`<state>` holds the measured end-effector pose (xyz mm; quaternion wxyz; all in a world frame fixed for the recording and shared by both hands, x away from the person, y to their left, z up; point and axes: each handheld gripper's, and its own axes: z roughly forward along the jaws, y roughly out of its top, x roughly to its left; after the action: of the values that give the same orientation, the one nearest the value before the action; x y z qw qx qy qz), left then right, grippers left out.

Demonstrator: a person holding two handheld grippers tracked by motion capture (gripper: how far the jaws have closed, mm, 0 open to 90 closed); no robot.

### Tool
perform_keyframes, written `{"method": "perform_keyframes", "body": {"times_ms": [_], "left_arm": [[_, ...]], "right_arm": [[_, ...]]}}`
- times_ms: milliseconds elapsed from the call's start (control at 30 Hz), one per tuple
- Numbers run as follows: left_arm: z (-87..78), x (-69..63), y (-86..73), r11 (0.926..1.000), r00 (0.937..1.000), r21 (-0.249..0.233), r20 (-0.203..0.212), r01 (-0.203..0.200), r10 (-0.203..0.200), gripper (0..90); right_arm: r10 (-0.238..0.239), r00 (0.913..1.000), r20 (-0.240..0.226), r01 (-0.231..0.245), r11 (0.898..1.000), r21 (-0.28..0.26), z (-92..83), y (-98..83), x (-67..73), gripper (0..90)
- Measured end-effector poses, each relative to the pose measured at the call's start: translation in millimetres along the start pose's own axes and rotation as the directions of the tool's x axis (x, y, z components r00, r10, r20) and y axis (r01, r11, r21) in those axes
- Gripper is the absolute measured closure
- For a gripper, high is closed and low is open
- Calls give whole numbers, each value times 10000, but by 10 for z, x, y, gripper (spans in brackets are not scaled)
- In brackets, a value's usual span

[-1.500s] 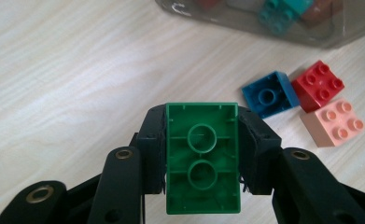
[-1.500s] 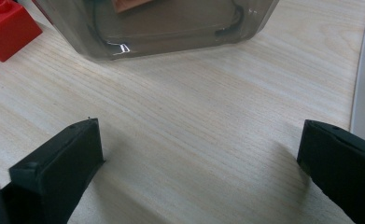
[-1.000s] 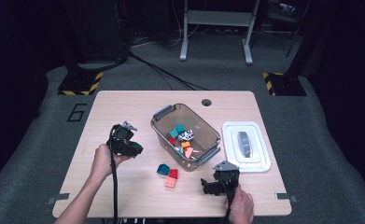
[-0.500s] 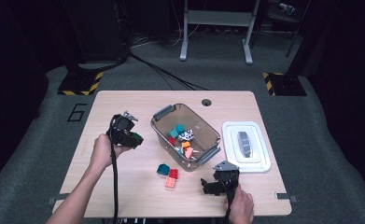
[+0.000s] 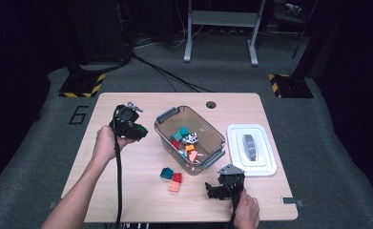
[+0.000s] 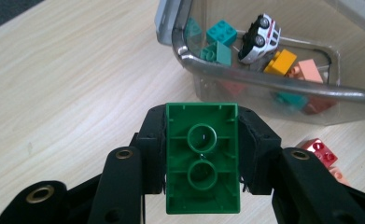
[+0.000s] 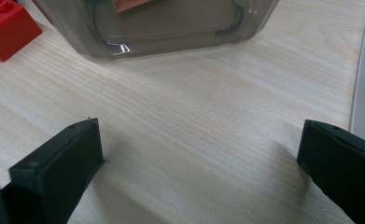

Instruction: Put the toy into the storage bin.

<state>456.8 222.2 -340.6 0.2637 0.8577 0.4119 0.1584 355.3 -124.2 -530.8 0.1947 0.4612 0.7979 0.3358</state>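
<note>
My left gripper point(image 5: 135, 129) hangs above the table left of the clear bin point(image 5: 166, 116), shut on a green brick point(image 5: 139, 130). In the left gripper view the green brick point(image 6: 202, 158) shows its hollow underside, clamped on both sides by the black jaws of the left gripper point(image 6: 202, 128). The clear bin point(image 6: 273, 85) holds several coloured bricks and a white toy car point(image 6: 260, 37). My right gripper point(image 5: 215, 191) rests low near the table's front edge, just in front of the bin. In its own view the right gripper point(image 7: 199, 154) stands open over bare wood.
Teal point(image 5: 165, 172), red point(image 5: 176, 177) and salmon point(image 5: 173, 186) bricks lie on the table in front of the bin. The white lid point(image 5: 251, 151) lies right of the bin. The red brick point(image 7: 7, 25) sits beyond my right gripper's left jaw.
My left gripper has risen with the green brick and drifted toward the far side of the table. The right gripper has stayed put.
</note>
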Motion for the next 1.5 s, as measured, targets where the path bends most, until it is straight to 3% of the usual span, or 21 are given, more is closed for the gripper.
{"method": "perform_keyframes", "body": {"times_ms": [400, 833, 1200, 1500], "left_arm": [[37, -136, 301, 9992, 9992, -99, -111, -391, 390, 589], [182, -313, 500, 9963, 9965, -188, -114, -836, 834, 588], [392, -435, 579, 9956, 9954, -337, 358, -877, 889, 588], [609, -630, 630, 9926, 9898, -84, 752, -1208, 1211, 588]], "right_arm": [[3, 10000, 6, -3, 10000, -7, 0, 0, 1, 0], [6, 10000, 5, -6, 10000, -4, 0, 0, 1, 0], [11, 10000, 7, -11, 10000, -9, 0, 0, 1, 0], [-17, 10000, 9, 17, 10000, -19, 1, 0, 0, 0]]}}
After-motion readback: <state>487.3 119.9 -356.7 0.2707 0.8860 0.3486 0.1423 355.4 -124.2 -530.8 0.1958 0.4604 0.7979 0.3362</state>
